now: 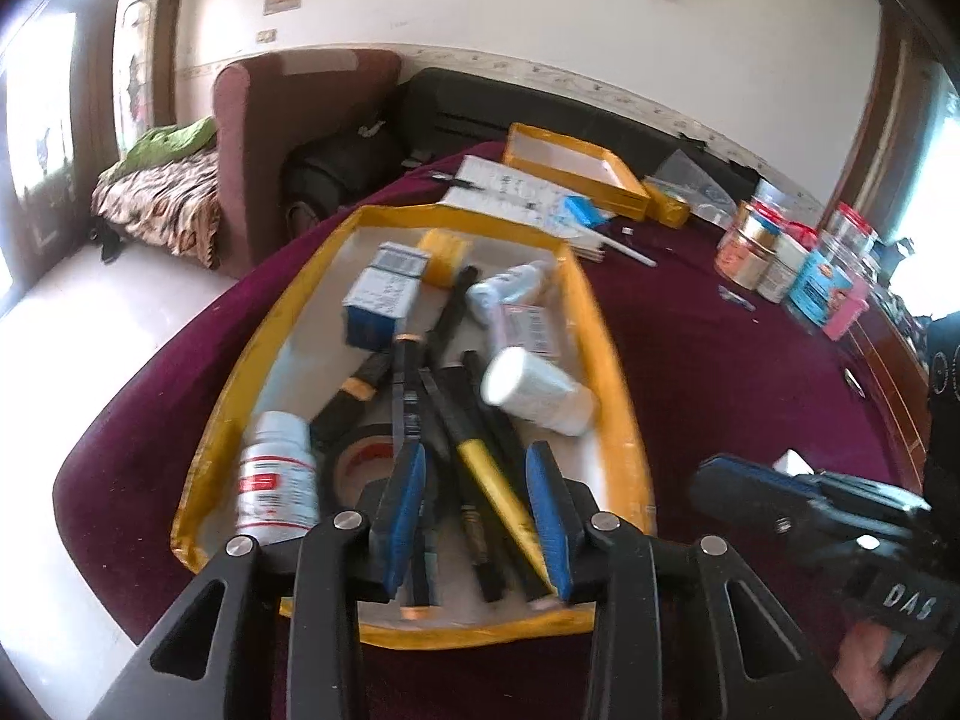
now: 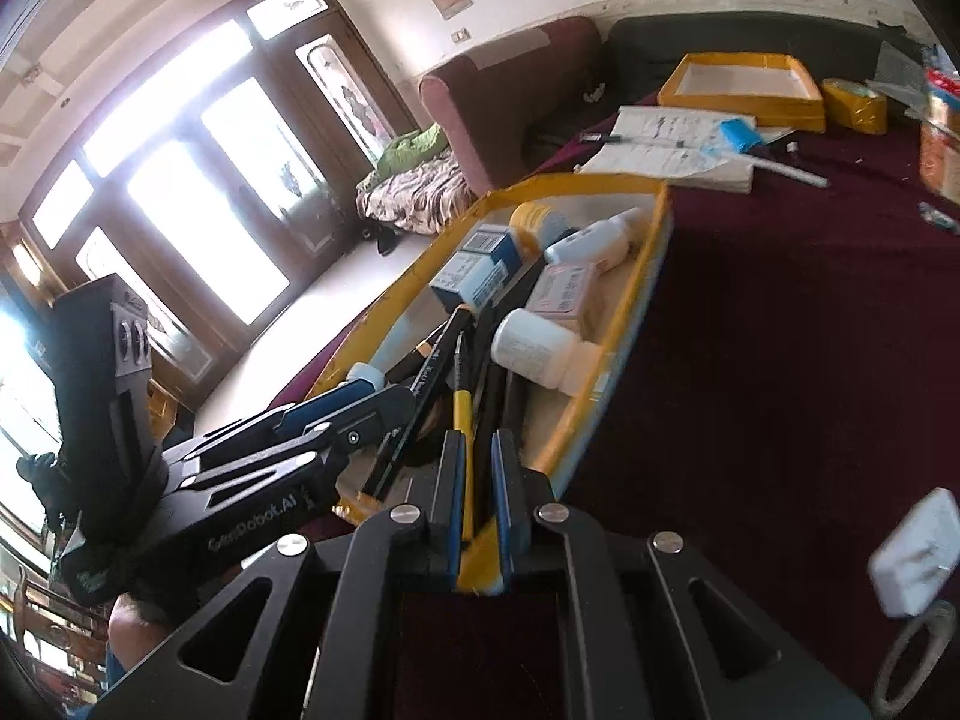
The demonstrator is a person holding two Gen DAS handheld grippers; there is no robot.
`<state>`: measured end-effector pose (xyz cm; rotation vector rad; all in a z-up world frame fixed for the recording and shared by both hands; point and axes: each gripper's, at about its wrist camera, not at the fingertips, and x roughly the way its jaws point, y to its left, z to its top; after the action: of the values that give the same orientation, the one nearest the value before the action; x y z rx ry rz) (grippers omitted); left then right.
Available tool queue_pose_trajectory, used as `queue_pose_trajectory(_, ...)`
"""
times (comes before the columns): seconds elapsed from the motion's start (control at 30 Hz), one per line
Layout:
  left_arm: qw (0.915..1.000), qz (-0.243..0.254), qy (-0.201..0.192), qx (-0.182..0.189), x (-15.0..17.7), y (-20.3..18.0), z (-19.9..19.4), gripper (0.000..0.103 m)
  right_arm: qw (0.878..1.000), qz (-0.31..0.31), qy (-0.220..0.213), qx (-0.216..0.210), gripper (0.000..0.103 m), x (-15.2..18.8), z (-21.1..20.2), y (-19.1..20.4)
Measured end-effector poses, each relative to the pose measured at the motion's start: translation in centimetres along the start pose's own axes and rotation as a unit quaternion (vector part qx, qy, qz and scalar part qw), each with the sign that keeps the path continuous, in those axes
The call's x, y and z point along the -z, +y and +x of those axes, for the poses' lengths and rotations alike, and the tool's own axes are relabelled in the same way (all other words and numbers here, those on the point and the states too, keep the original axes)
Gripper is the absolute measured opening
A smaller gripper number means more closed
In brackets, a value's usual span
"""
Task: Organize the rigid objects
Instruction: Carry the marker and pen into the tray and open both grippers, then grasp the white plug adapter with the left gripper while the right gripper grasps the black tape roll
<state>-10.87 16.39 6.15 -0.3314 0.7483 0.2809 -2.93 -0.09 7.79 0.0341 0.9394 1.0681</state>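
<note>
A yellow-rimmed tray (image 1: 606, 360) on the maroon table holds white pill bottles (image 1: 534, 390), a blue-and-white box (image 1: 384, 294), a pink box (image 1: 528, 327), a tape roll (image 1: 360, 462) and several dark pens, one of them a yellow-and-black pen (image 1: 480, 462). My left gripper (image 1: 477, 456) hangs open over the tray's near end. The pens lie loose between its blue pads (image 1: 402, 504), which do not press on them. My right gripper (image 2: 480, 480) is shut with nothing in it, just off the tray's near right corner (image 2: 480, 564). It also shows from the side in the left wrist view (image 1: 714, 480).
Farther back on the maroon cloth (image 1: 720, 360) lie an empty yellow tray (image 1: 576, 171), an open notebook (image 1: 510, 192), a white pen (image 1: 630, 252) and a cluster of jars (image 1: 780, 252). A white block (image 2: 915, 558) sits near the right gripper. An armchair (image 1: 288, 138) stands beyond the table edge.
</note>
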Motion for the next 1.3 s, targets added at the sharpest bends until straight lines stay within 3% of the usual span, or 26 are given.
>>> queue_pose_trajectory(0.2, 0.9985, 0.048, 0.002, 0.026, 0.3, -4.3, -0.6, 0.046, 0.999, 0.001, -0.036, 0.035, 0.014, 1.7, -6.4, -4.1)
queue_pose_trajectory(0.27, 0.9967, 0.071, 0.004, 0.040, 0.5, -6.0, -0.8, 0.052, 0.997, 0.003, -0.049, 0.056, 0.023, 2.5, -8.8, -6.0)
queue_pose_trajectory(0.33, 0.9938, 0.095, 0.009, 0.057, 0.8, -8.0, -0.6, 0.056, 0.995, 0.009, -0.054, 0.080, 0.046, 3.5, -10.7, -8.3)
queue_pose_trajectory(0.47, 0.9878, 0.129, 0.023, 0.085, 1.5, -10.9, 0.0, 0.061, 0.992, 0.006, -0.053, 0.113, 0.056, 5.4, -13.6, -12.1)
queue_pose_trajectory(0.6, 0.9803, 0.161, 0.040, 0.107, 2.4, -13.7, 0.4, 0.068, 0.993, -0.012, -0.030, 0.112, 0.069, 6.7, -13.4, -13.3)
queue_pose_trajectory(0.77, 0.9725, 0.200, 0.047, 0.111, 3.4, -15.9, 0.4, 0.075, 0.991, -0.055, 0.011, 0.124, 0.069, 7.9, -10.7, -12.7)
queue_pose_trajectory(0.97, 0.9670, 0.217, 0.057, 0.121, 3.7, -17.2, 0.9, 0.082, 0.987, -0.062, 0.036, 0.145, 0.069, 8.5, -8.8, -13.3)
queue_pose_trajectory(1.0, 0.9660, 0.217, 0.062, 0.125, 3.7, -17.4, 1.1, 0.082, 0.987, -0.059, 0.033, 0.149, 0.069, 8.6, -8.6, -13.6)
queue_pose_trajectory(1.07, 0.9633, 0.223, 0.070, 0.131, 3.8, -18.1, 1.7, 0.082, 0.989, -0.046, 0.029, 0.138, 0.059, 8.7, -8.7, -14.2)
queue_pose_trajectory(1.17, 0.9593, 0.238, 0.077, 0.130, 3.9, -19.3, 2.6, 0.083, 0.985, -0.041, 0.014, 0.165, 0.058, 8.6, -9.7, -14.8)
queue_pose_trajectory(1.3, 0.9552, 0.246, 0.096, 0.134, 3.8, -21.0, 4.7, 0.083, 0.981, 0.046, -0.033, 0.185, 0.058, 7.8, -12.8, -18.7)
